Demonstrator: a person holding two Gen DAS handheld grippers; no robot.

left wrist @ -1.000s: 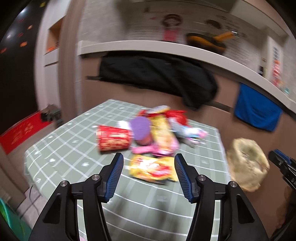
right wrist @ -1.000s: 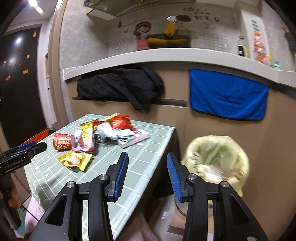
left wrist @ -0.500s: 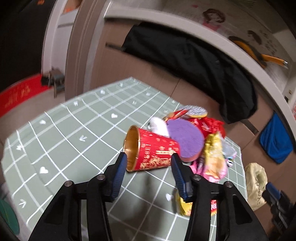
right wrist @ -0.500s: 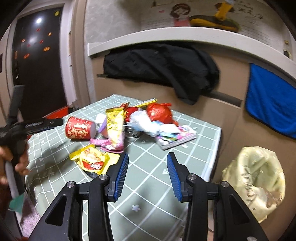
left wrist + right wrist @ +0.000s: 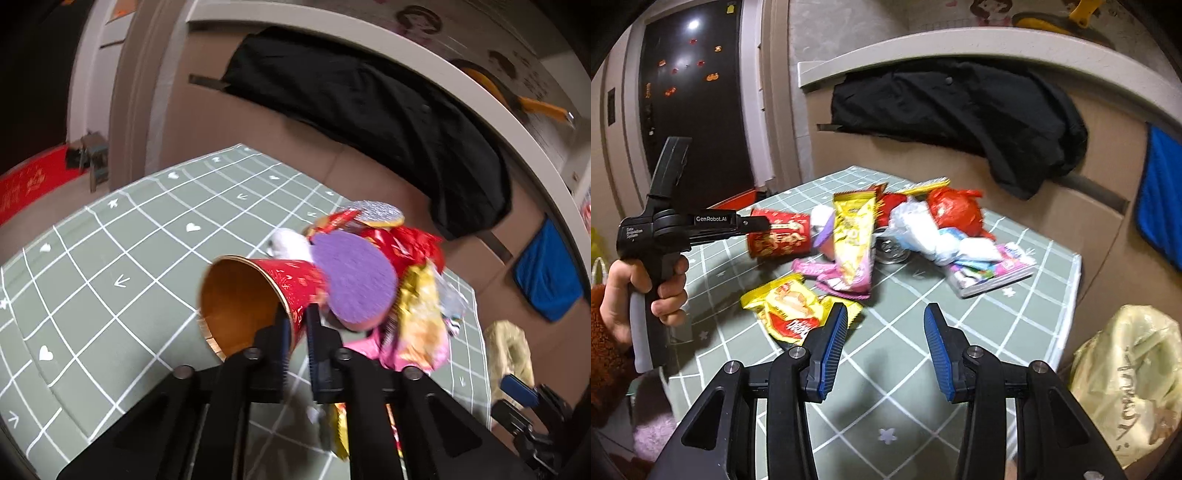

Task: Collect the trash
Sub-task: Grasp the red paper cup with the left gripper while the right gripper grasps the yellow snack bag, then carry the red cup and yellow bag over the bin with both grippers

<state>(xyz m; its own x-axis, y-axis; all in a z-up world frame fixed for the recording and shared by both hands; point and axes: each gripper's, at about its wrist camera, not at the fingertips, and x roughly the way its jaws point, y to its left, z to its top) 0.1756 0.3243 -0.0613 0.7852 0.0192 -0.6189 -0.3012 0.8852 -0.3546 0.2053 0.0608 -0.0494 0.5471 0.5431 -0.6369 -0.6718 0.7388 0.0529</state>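
Observation:
A red paper cup (image 5: pixel 258 291) lies on its side on the green checked table (image 5: pixel 110 258), mouth toward me. My left gripper (image 5: pixel 297 328) is shut on the cup's rim wall, one finger inside and one outside. In the right wrist view the same left gripper (image 5: pixel 753 223), held by a hand, meets the cup (image 5: pixel 779 238) at the left of the trash pile. My right gripper (image 5: pixel 882 332) stands open above the table with nothing between its fingers. A yellow chip bag (image 5: pixel 790 306) lies just left of its left finger.
Behind the cup lie a purple lid (image 5: pixel 354 277), a tall yellow snack bag (image 5: pixel 853 236), a red plastic bag (image 5: pixel 955 210), white tissues and a flat packet (image 5: pixel 990 273). A yellowish trash bag (image 5: pixel 1126 376) stands off the table's right edge. A black coat hangs on the counter behind.
My left gripper came up to the red cup and closed on its rim. My right gripper swung from the trash bag toward the table and stayed open.

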